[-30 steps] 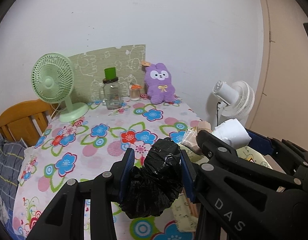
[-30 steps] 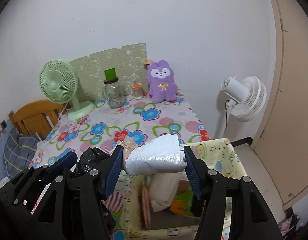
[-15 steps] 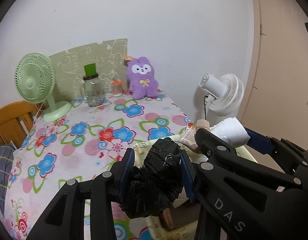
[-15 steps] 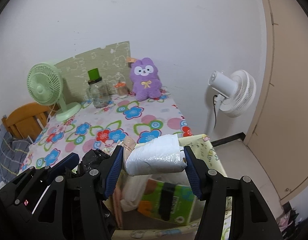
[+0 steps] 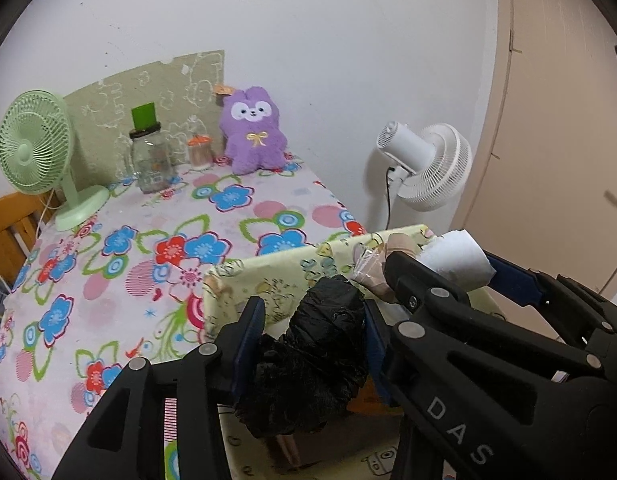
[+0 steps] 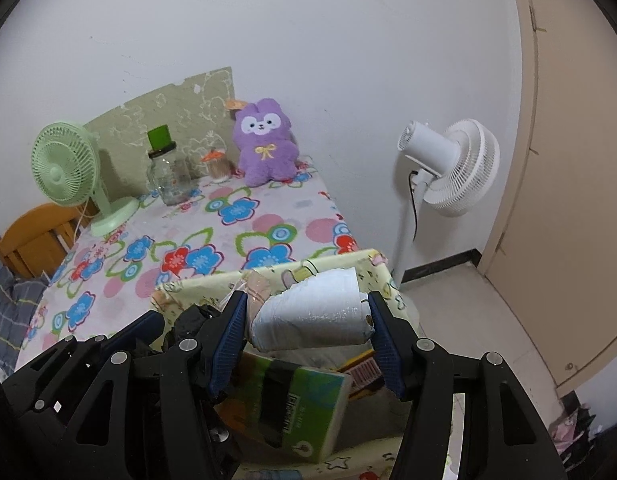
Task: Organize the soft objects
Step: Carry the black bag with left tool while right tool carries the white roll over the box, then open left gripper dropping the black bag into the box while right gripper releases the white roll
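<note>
bin point(image 5: 268, 276) now lies under both grippers: left gripper point(image 5: 314, 344) is opening around the black bag point(image 5: 316, 360); right gripper point(image 6: 306, 332) grips the white roll point(image 6: 312, 316), so drop seems near.

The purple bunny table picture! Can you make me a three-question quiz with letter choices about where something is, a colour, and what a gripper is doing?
1. Where does the purple plush bunny sit?
A. At the back of the flowered tablecloth, by the wall
B. Inside the yellow fabric storage box
C. On the floor

2. What colour is the small desk fan on the table?
A. Red
B. Light green
C. Black

3. What is between the right gripper fingers?
A. Nothing
B. A glass jar
C. A white plastic-wrapped soft roll

Answers:
1 A, the bunny leans against the wall at the table's far edge.
2 B, its cage and base are pale green.
3 C, both blue pads press on the white roll above the box.
</note>
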Action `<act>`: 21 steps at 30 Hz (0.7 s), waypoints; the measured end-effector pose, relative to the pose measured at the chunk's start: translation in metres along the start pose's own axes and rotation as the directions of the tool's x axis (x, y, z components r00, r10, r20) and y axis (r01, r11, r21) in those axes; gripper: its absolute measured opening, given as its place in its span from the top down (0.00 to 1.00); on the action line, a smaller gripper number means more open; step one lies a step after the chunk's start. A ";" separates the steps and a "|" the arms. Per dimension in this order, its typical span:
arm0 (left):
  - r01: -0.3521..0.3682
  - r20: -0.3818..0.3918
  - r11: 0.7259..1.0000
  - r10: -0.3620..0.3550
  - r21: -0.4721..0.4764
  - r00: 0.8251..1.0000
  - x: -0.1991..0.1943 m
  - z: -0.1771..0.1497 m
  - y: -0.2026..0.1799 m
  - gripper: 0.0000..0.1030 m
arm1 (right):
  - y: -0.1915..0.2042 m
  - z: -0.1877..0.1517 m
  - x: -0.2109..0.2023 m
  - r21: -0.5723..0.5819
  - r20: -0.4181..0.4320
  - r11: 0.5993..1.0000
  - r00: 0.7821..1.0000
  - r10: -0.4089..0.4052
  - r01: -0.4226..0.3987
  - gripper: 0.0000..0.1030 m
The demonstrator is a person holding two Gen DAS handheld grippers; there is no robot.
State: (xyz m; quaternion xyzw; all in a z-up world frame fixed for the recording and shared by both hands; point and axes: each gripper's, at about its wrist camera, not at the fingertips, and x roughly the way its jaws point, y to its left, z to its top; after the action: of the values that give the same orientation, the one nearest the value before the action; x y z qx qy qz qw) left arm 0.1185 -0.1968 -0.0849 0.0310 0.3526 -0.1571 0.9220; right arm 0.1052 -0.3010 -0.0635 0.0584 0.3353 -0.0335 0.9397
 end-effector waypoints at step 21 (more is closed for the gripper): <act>-0.016 0.034 0.998 0.014 0.063 0.999 -0.010 0.003 -0.008 0.12 | -0.005 -0.001 -0.004 0.003 0.017 1.000 1.000 0.004 -0.004 0.39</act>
State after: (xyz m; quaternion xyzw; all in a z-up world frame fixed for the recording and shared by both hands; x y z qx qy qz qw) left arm 0.1116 -0.2024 -0.0755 0.0602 0.3316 -0.1617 0.9275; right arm 0.1012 -0.3058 -0.0622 0.0602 0.3274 -0.0328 0.9424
